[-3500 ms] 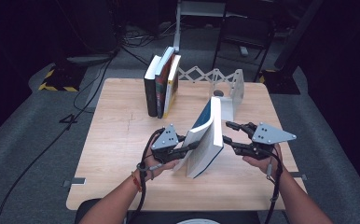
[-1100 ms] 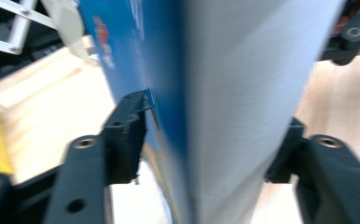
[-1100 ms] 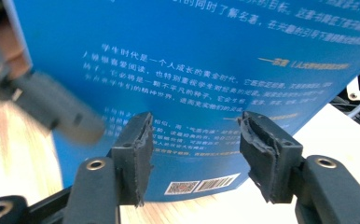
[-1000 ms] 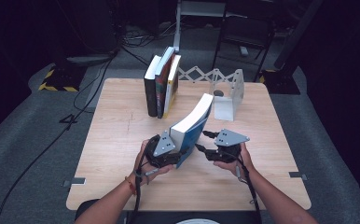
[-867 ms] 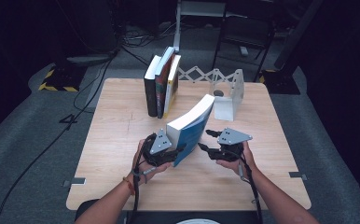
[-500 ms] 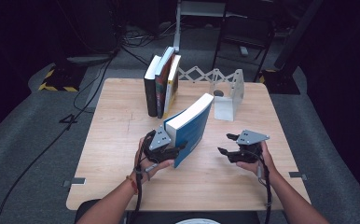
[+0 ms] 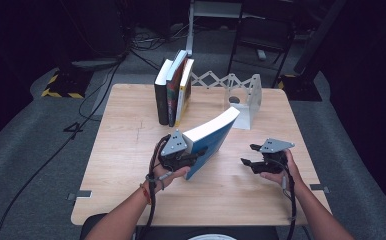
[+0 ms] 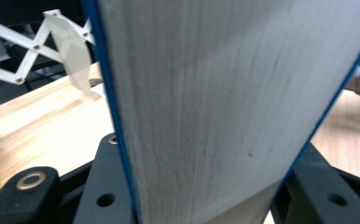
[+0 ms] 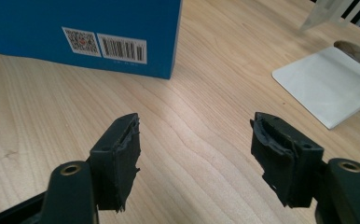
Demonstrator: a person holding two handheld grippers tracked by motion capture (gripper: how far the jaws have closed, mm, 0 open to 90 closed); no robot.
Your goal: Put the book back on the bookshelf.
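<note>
A thick blue book (image 7: 212,139) leans tilted over the wooden table (image 7: 121,145), its white page edge (image 8: 215,102) facing the left gripper view. My left gripper (image 7: 193,156) is shut on its lower end; the jaws have just been closing, with the book between them. My right gripper (image 7: 247,162) hovers to the right of the book, apart from it and open. Its jaws have just been opening and nothing is between its pads (image 9: 122,154). The book's back cover with barcode (image 9: 75,28) shows beyond them.
Three books (image 7: 173,92) stand upright at the table's back. A white folding lattice (image 7: 213,80) runs from them to a white metal bookend (image 7: 248,105), whose flat base (image 9: 325,86) lies on the table near my right gripper.
My right gripper has let go of the book and moved off to the right. The book now tilts lower, carried by the left gripper alone, which has stayed in place.
</note>
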